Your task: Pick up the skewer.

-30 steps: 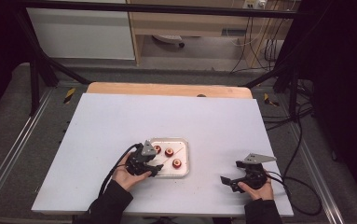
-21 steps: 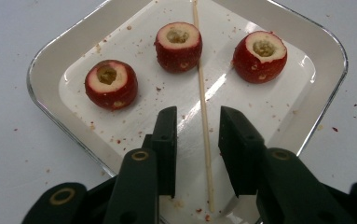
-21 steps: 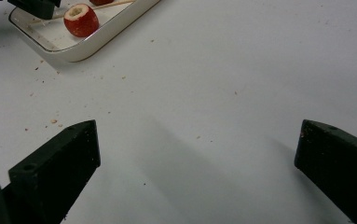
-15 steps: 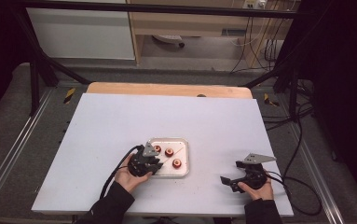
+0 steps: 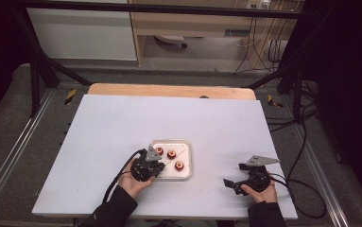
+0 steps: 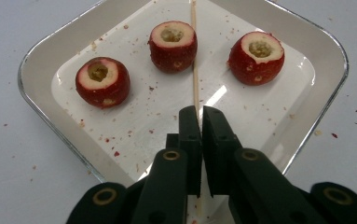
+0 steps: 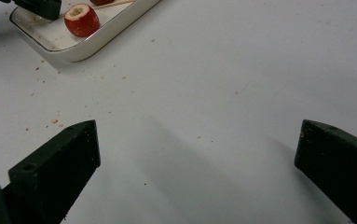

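From the high view, the left gripper (image 5: 151,163) is sitting over the near left corner of a white tray (image 5: 186,174), held by the person's left hand (image 5: 133,177). Three red fruits are lying just beyond it in the tray: one (image 5: 159,151) right ahead of the tool, one (image 5: 171,154) a little to its right, and one (image 5: 179,165) farther right. The right gripper (image 5: 232,184) is resting well apart from the tray on the white table (image 5: 103,127), to the tray's right, with the right hand (image 5: 259,191) holding it from behind.

In the left gripper view, the jaws are pressing together on a thin wooden skewer (image 6: 195,60), which is running straight ahead from their tips across the tray floor (image 6: 148,112). The skewer is passing between the middle fruit (image 6: 173,39), which it is touching or just beside, and the right fruit (image 6: 256,51). The left fruit (image 6: 103,81) is lying apart, ahead and to the left of the jaws. Each fruit is showing a cored top. Red crumbs are scattered over the tray.

In the right gripper view, the jaws are standing wide apart over bare table (image 7: 213,93), holding nothing. The tray (image 7: 97,44) is lying far ahead to the upper left, with one fruit (image 7: 81,20) inside and the skewer (image 7: 115,3) just behind it.
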{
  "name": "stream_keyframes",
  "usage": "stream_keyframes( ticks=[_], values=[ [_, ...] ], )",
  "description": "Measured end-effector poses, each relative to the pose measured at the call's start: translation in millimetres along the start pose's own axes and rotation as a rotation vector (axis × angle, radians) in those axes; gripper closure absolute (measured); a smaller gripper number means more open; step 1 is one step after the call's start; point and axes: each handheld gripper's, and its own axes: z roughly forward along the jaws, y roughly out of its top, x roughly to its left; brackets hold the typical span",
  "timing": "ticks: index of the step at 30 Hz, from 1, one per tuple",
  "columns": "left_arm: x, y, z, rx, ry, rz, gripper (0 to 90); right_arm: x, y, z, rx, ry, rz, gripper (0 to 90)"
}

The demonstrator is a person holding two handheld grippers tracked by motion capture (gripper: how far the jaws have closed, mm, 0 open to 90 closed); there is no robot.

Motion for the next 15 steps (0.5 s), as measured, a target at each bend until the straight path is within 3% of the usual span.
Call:
stream_keyframes(
  ticks=[15],
  values=[
    [2.5,-4.0,-0.5,-0.031,-0.018,-0.016,88.2,0.1,-0.3,1.3,0.004,0.002,0.001,0.6]
  ],
)
